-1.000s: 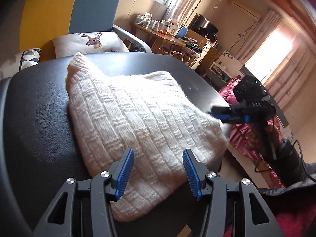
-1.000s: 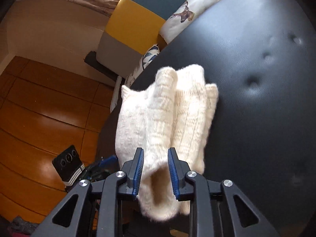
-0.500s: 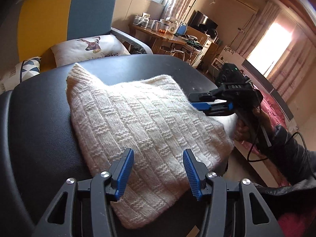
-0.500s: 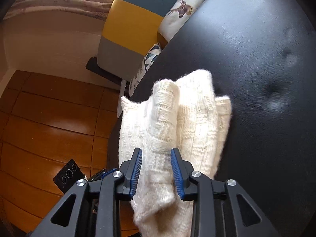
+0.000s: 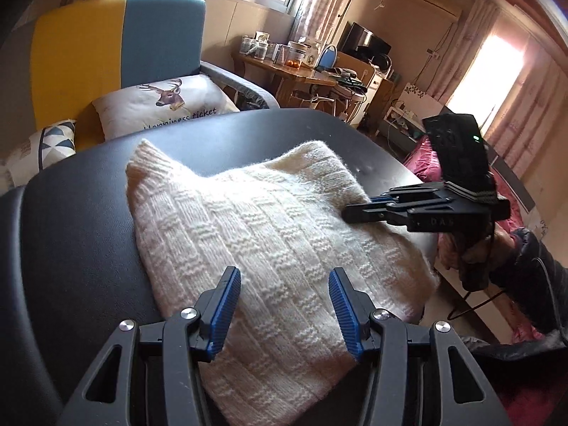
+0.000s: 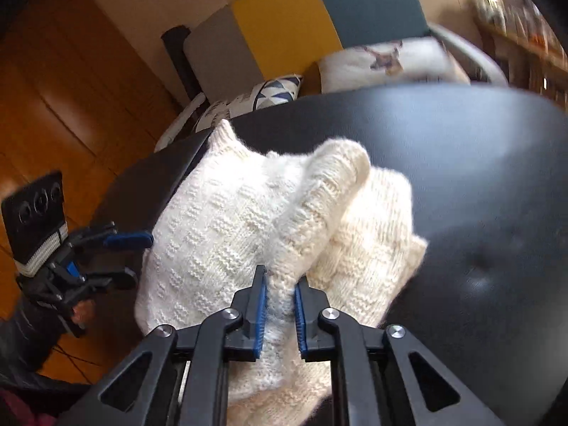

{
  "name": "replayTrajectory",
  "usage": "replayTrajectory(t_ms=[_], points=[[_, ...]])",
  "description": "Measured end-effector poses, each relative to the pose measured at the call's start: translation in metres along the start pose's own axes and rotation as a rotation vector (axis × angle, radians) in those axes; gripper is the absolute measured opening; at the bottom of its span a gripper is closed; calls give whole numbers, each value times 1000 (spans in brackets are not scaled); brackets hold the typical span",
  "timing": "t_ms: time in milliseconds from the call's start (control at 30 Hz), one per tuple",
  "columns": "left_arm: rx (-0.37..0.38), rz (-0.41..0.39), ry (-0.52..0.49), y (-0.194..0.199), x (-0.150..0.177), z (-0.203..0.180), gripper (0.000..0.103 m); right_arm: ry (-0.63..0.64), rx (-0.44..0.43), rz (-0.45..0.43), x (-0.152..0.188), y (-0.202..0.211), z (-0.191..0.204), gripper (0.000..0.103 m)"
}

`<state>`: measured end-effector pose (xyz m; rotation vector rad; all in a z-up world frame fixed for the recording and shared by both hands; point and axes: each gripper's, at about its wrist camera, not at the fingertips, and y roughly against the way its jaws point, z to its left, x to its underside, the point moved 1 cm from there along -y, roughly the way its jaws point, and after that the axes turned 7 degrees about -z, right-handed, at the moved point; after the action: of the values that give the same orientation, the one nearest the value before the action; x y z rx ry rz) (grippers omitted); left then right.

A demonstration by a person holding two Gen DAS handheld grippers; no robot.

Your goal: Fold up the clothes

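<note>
A cream knitted sweater (image 5: pixel 255 234) lies folded on a black padded table (image 5: pixel 71 248). My left gripper (image 5: pixel 284 305) is open and empty, hovering over the sweater's near edge. My right gripper (image 6: pixel 278 298) is shut on a raised fold of the sweater (image 6: pixel 312 220) and holds it up over the rest of the garment. In the left wrist view the right gripper (image 5: pixel 358 209) reaches in from the right over the sweater's far right side. In the right wrist view the left gripper (image 6: pixel 131 255) shows at the left, beside the sweater's edge.
A yellow and blue armchair (image 5: pixel 106 53) with a deer cushion (image 5: pixel 167 106) stands behind the table. A cluttered wooden desk (image 5: pixel 301 71) is at the back. Pink bedding (image 5: pixel 426 163) lies to the right. The table's edge (image 5: pixel 419 181) is close to the sweater's right side.
My right gripper has closed on the sweater's fold and swung inward over the garment, lifting the fold. My left gripper has stayed open at the near edge.
</note>
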<state>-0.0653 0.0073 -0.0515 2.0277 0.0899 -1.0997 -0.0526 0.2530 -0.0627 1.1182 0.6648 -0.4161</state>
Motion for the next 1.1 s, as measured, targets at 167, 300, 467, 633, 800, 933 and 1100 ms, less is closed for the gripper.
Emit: replayTrajectory(t_ms=[167, 300, 467, 633, 800, 933, 1100], points=[[49, 70, 20, -35, -13, 9, 53, 91, 206, 38, 15, -18, -4, 12], [16, 140, -34, -59, -4, 0, 59, -195, 47, -13, 38, -21, -51, 12], [-52, 185, -105, -72, 1, -13, 60, -439, -132, -42, 52, -20, -91, 12], [-85, 103, -52, -50, -9, -15, 60, -371, -130, -67, 42, -2, -84, 22], [-73, -16, -32, -14, -9, -25, 61, -267, -118, -147, 29, 50, -64, 22], [-18, -33, 3, -1, 5, -28, 61, -98, -199, -134, 27, 73, -23, 24], [8, 42, -19, -7, 40, -41, 61, 67, -152, 11, 40, 52, 17, 24]])
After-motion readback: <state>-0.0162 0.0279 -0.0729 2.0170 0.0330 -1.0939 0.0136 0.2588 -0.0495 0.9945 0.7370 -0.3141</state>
